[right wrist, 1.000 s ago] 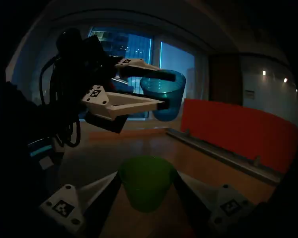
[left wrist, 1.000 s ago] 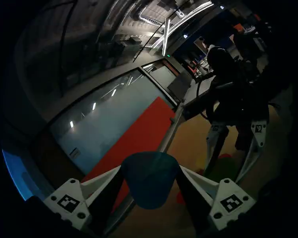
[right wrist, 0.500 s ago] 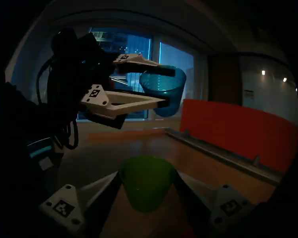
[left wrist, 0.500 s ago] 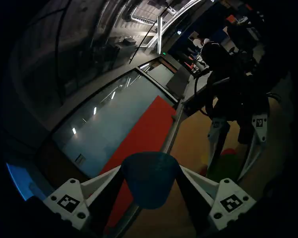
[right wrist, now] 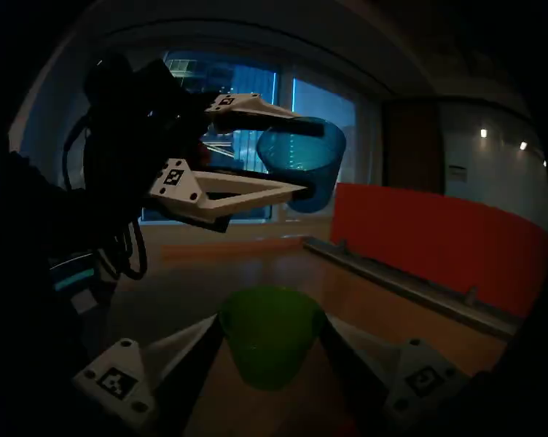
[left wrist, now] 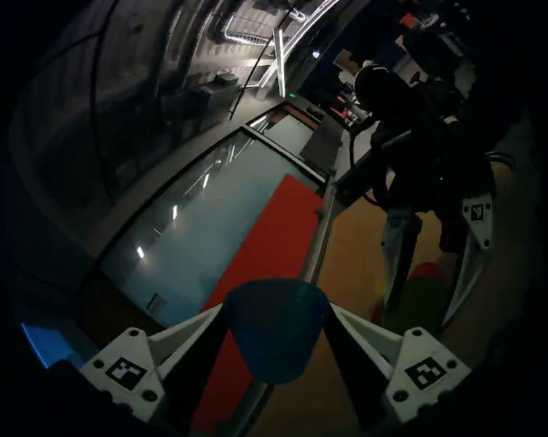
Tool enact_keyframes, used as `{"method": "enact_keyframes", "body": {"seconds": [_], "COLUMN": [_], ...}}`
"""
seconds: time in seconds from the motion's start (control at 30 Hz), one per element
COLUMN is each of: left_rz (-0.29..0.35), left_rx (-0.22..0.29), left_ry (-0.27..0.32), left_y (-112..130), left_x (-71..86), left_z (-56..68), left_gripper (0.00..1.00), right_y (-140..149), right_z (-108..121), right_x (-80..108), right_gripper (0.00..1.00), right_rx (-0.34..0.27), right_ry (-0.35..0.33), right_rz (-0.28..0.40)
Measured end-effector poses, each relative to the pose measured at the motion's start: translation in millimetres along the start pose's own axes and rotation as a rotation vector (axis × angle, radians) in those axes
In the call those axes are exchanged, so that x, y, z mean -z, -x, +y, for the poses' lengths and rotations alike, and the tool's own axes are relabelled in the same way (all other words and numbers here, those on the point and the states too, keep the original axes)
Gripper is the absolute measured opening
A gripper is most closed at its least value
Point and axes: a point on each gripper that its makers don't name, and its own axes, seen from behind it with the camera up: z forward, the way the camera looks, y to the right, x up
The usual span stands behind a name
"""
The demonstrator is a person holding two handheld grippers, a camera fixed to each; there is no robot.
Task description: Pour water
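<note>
The left gripper (left wrist: 275,312) is clamped on a blue cup (left wrist: 275,342), with both fingers pressing its sides. In the right gripper view that cup is held tilted, above and beyond the green cup (right wrist: 271,348). The right gripper (right wrist: 272,322) holds the green cup upright between its fingers over a wooden surface (right wrist: 361,291), with a red panel (right wrist: 449,233) to one side
</note>
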Motion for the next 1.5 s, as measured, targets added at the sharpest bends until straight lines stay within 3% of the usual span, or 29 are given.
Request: {"method": "enact_keyframes", "body": {"seconds": [0.4,1.5], "left_rz": [0.008,0.019], "left_rx": [-0.087,-0.206], "left_ry": [-0.006,-0.034], "left_y": [-11.3,-23.3], "left_x": [-2.4,-3.4], "left_z": [1.3,-1.1], "left_gripper": [0.87,0.87], "right_y": [-2.0,-7.0], "right_z": [0.4,7.1], "right_x": [0.4,4.6], "right_gripper": [0.99,0.99], "right_rx": [0.002,0.009], "right_ry": [0.003,0.02], "right_rz": [0.003,0.011]}}
